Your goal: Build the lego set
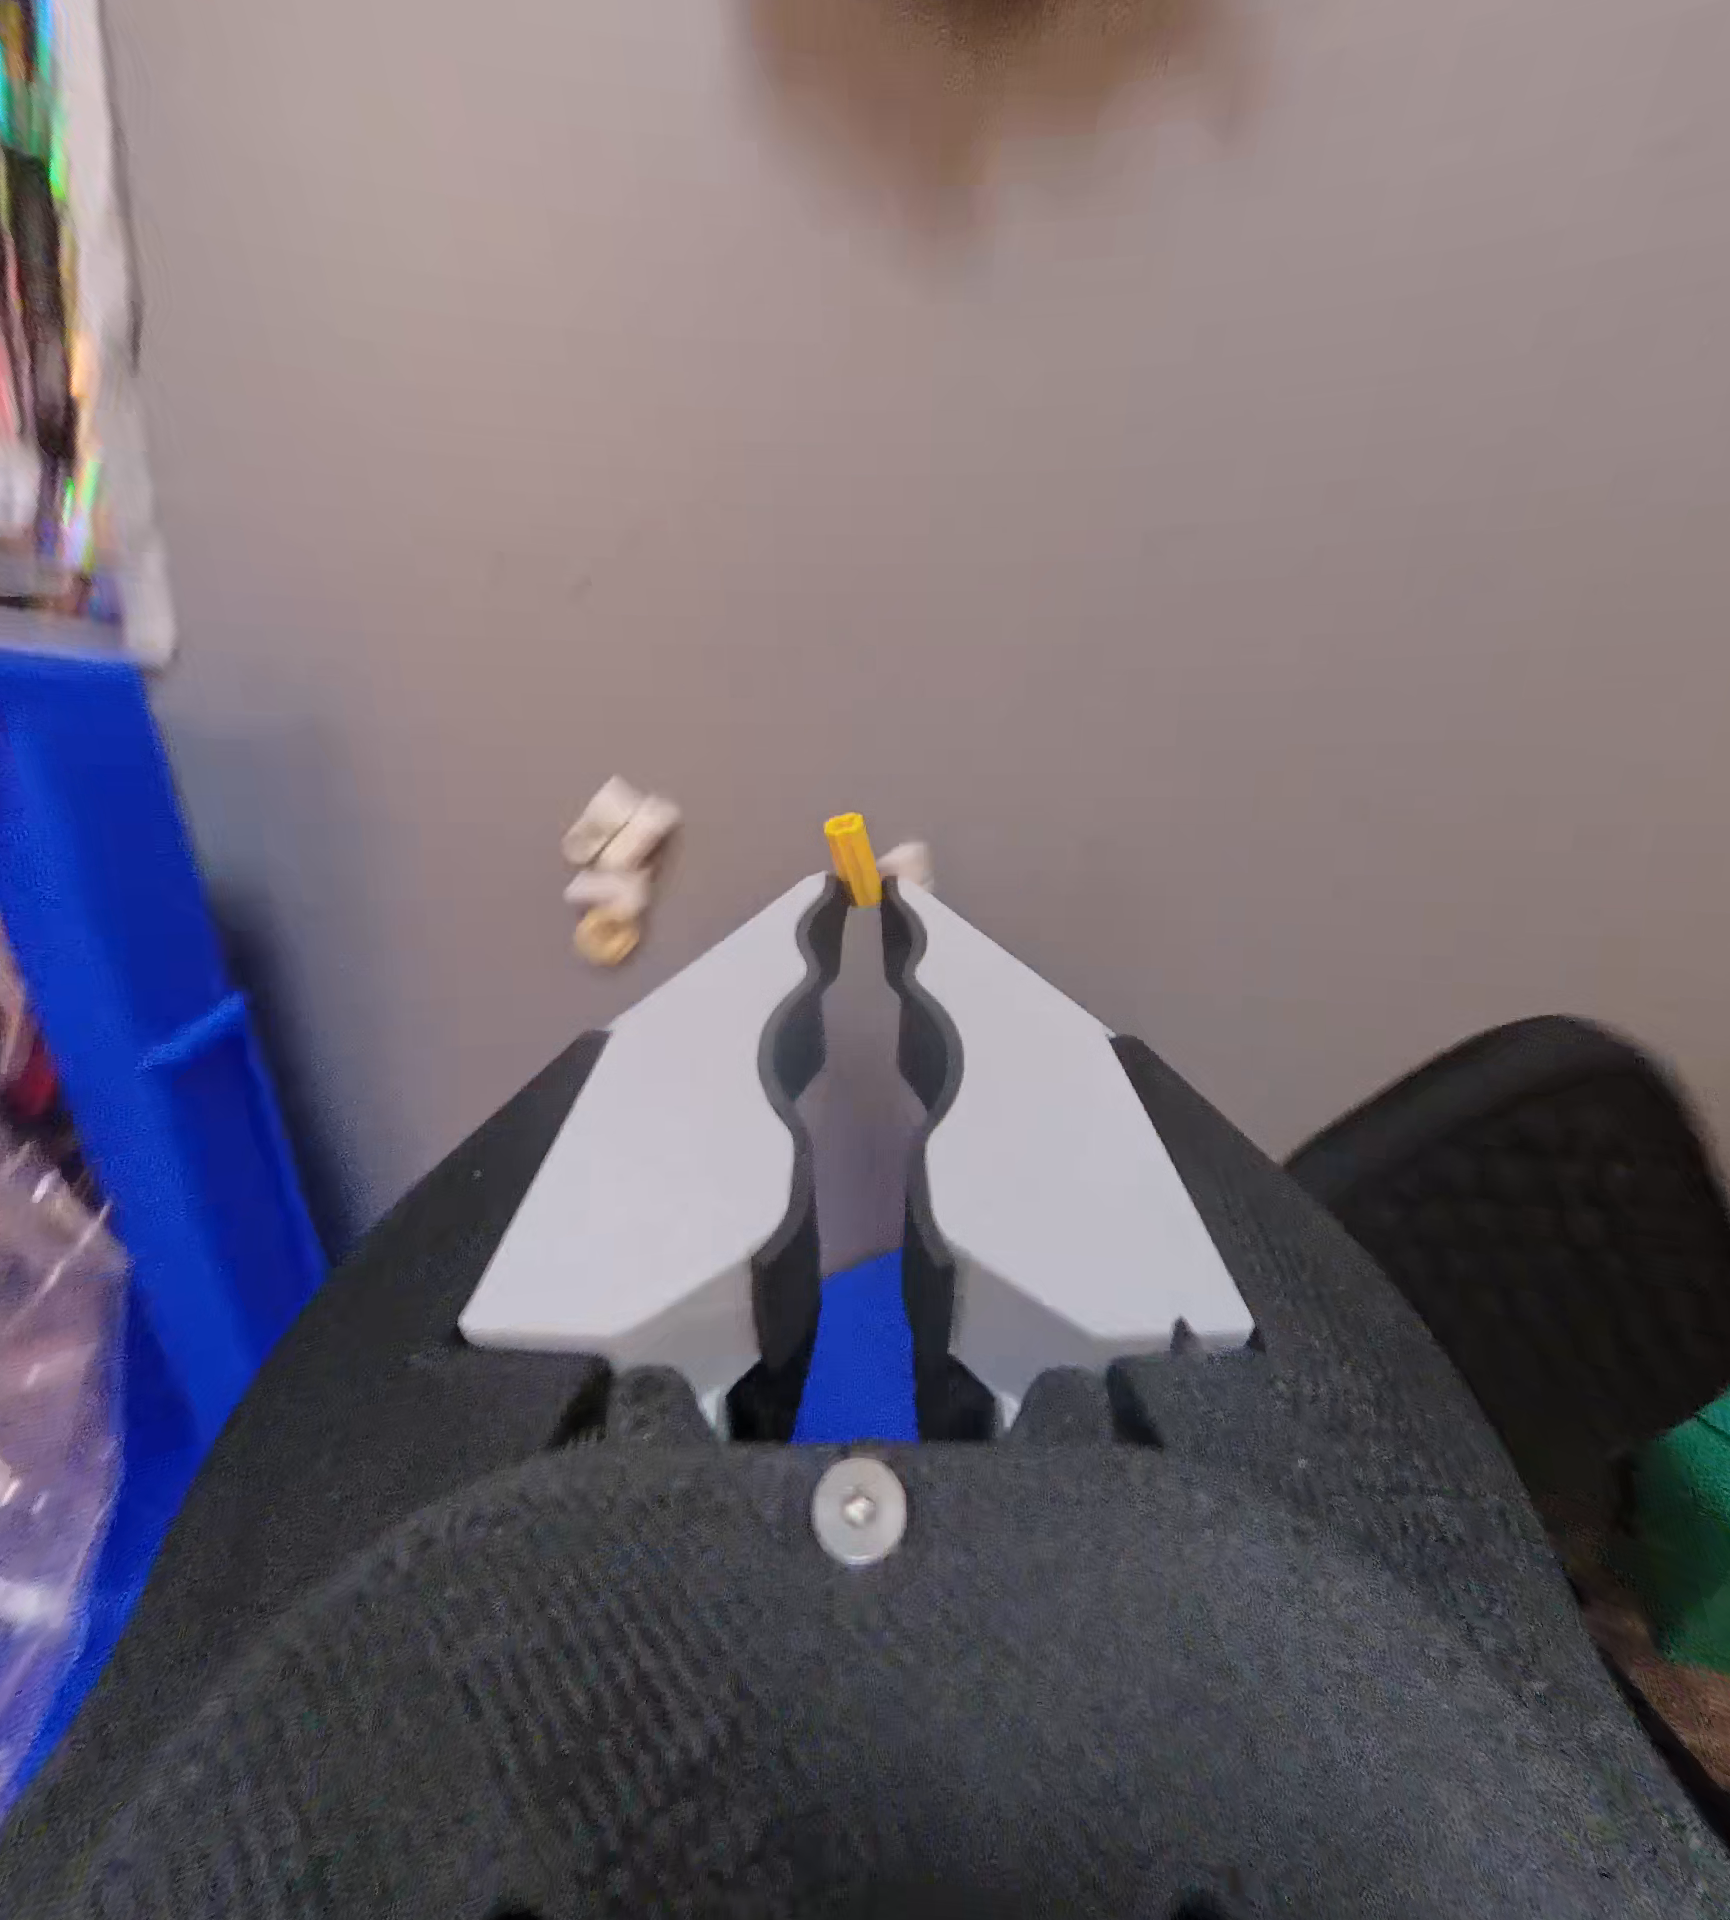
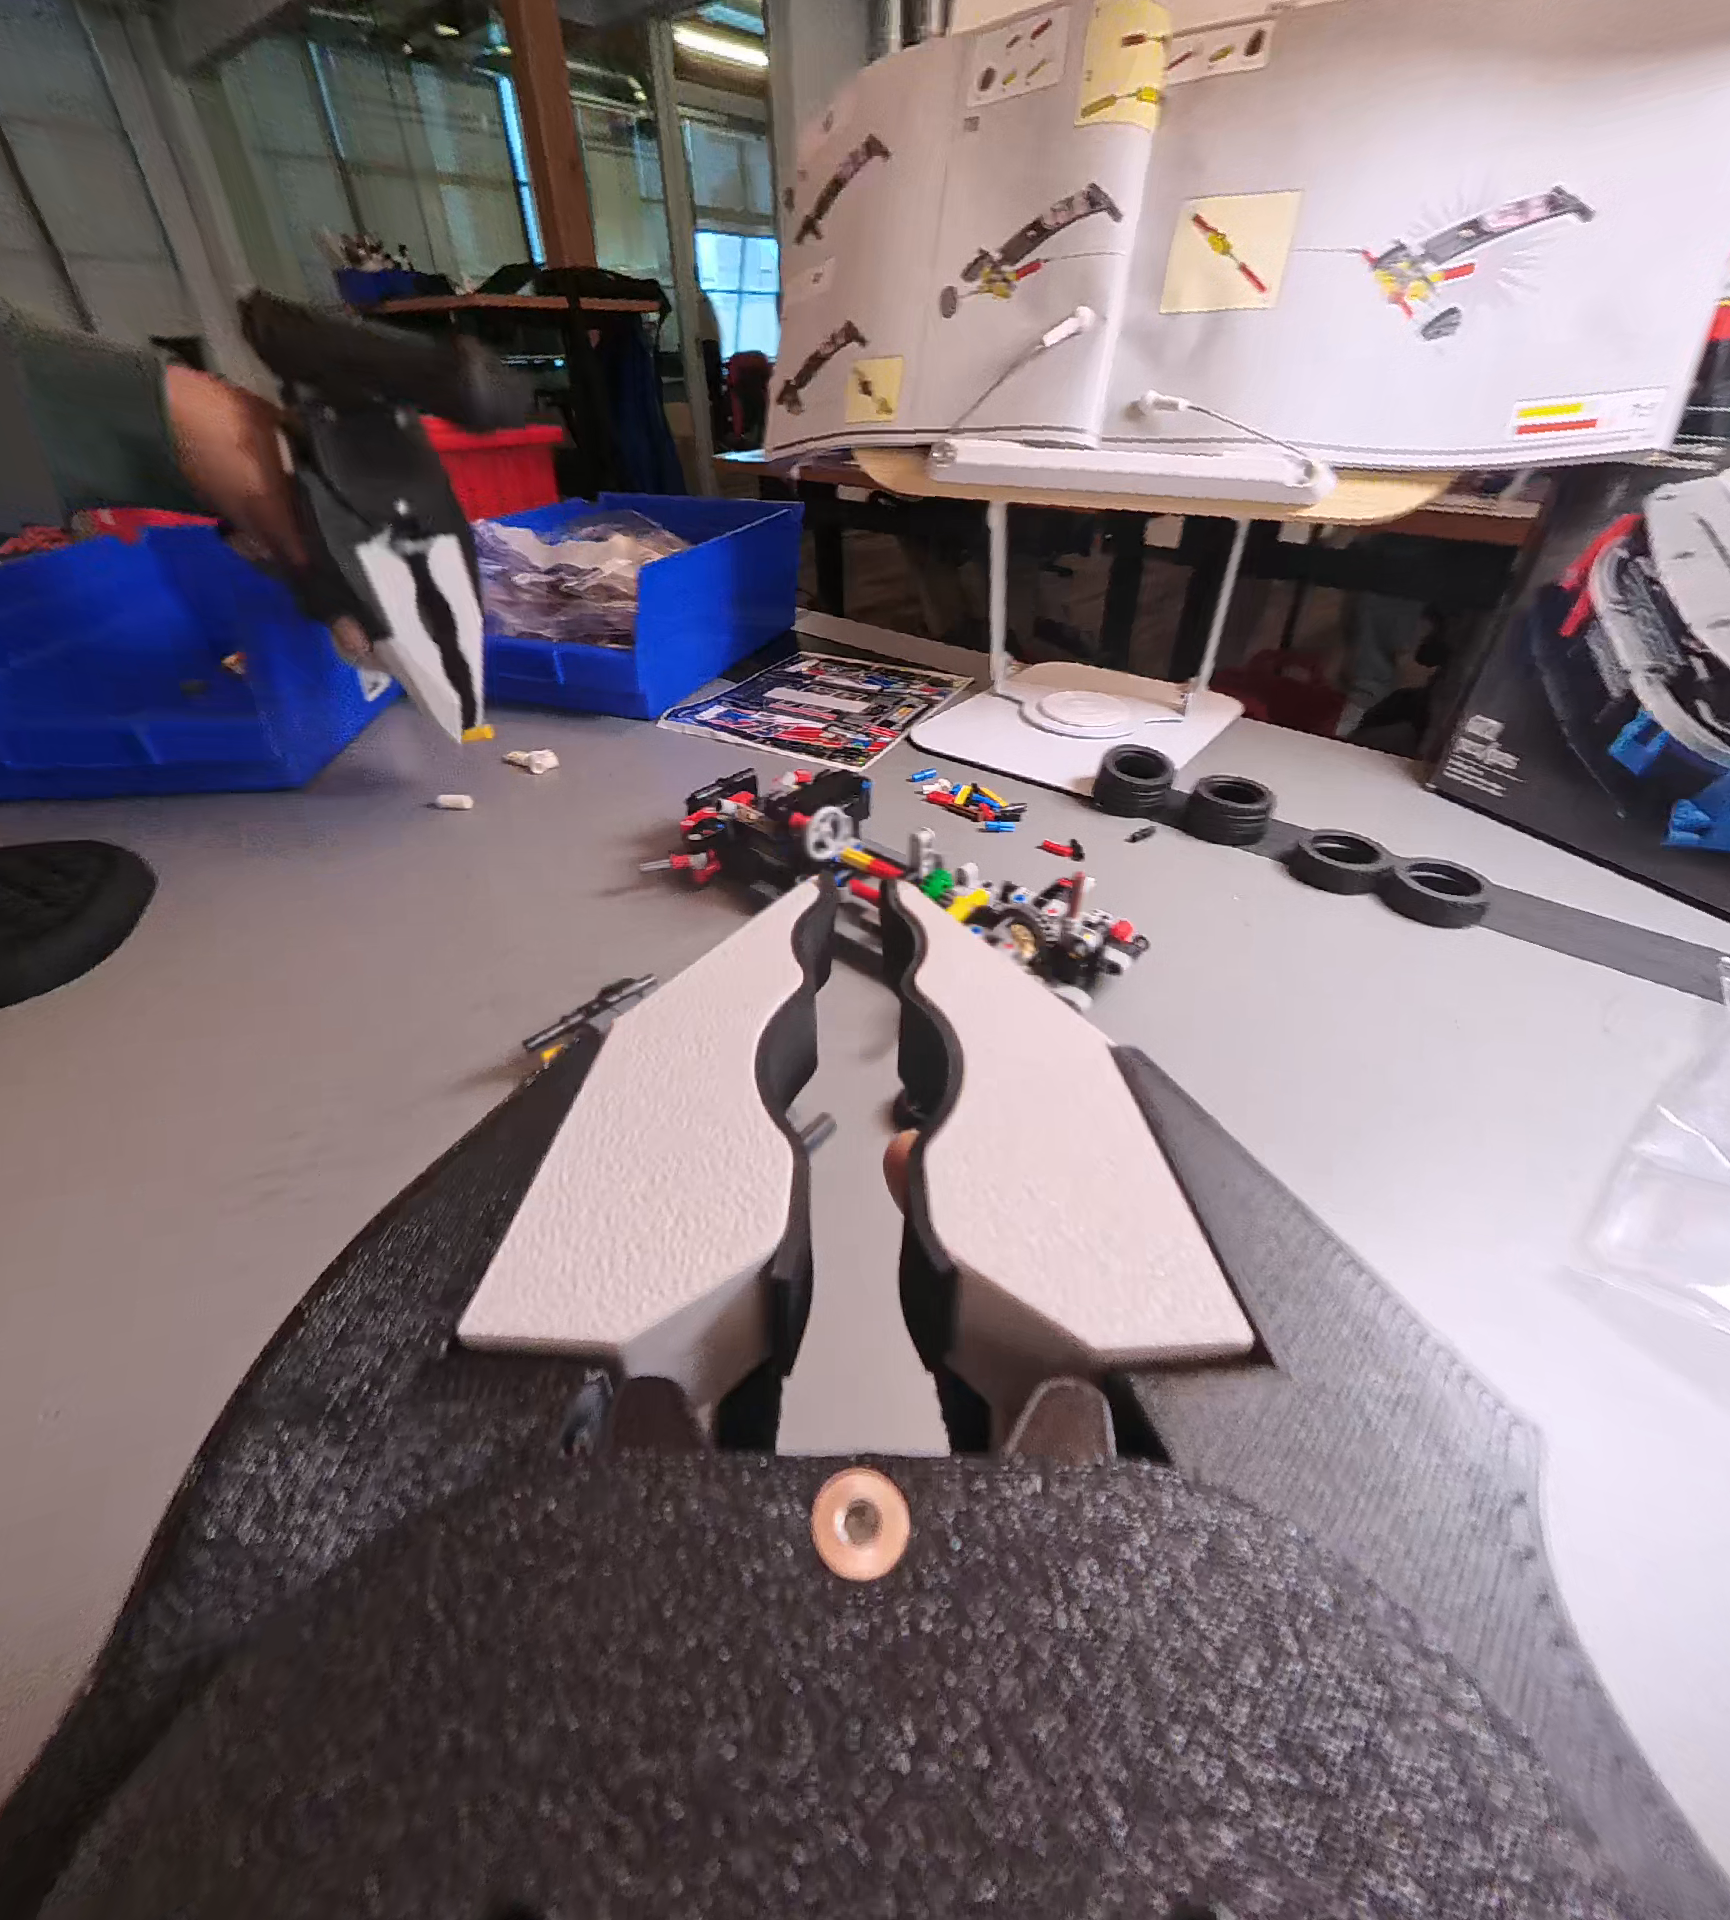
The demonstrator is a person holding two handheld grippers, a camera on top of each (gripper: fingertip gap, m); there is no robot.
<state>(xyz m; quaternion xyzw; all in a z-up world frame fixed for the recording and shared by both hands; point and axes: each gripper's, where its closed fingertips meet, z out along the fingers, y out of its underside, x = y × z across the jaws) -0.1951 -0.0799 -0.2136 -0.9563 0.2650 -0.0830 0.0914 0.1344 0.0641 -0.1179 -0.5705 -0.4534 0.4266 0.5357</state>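
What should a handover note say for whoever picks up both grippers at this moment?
Left gripper: shut on a small yellow peg, above the grey table near loose tan pieces.
Right gripper: narrowly open, empty, aimed at the half-built chassis.
Four tyres unmounted; small loose parts beside the chassis; instruction booklet open on its stand.
Left: fit the peg, continue build.

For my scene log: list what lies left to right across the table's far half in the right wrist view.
Blue bins → left gripper holding a yellow piece → sticker sheet → white book stand → black tyres → set's box.
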